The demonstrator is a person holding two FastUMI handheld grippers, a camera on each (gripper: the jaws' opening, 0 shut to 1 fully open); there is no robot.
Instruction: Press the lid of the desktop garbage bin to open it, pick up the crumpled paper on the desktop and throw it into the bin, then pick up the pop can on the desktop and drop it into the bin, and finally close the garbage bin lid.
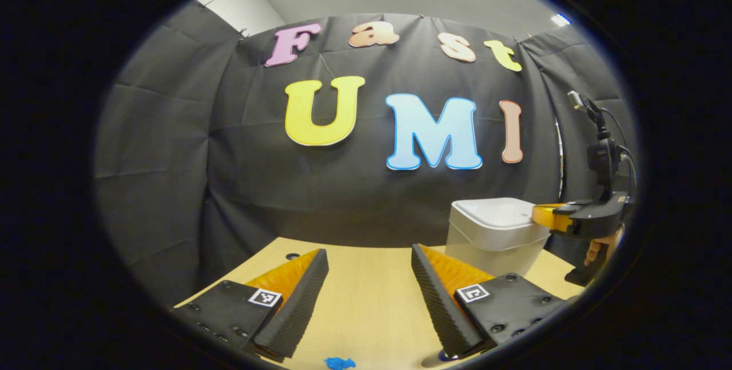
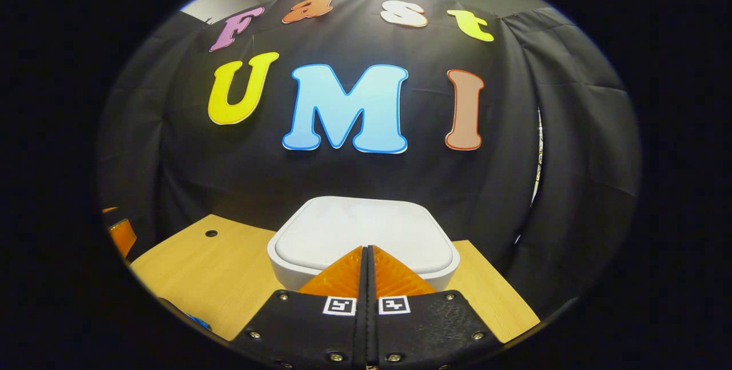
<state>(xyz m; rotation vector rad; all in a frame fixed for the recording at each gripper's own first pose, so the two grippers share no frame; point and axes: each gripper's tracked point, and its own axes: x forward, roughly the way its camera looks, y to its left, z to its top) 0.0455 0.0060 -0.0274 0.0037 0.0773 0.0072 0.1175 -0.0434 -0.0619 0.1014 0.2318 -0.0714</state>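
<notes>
Left gripper point(image 1: 370, 295): fingers spread wide, empty, low over the wooden desktop point(image 1: 366, 313); a small blue scrap point(image 1: 339, 363) lies at the near edge. To the right, the white garbage bin point(image 1: 493, 238) stands at the far side, lid point(image 2: 363, 230) closed and flat. Right gripper point(image 2: 367, 270): fingers pressed together, tips at the lid's near edge; contact cannot be told. Judgement: smooth rigid plastic, light bin, may slide, so press straight down near the lid's middle.
</notes>
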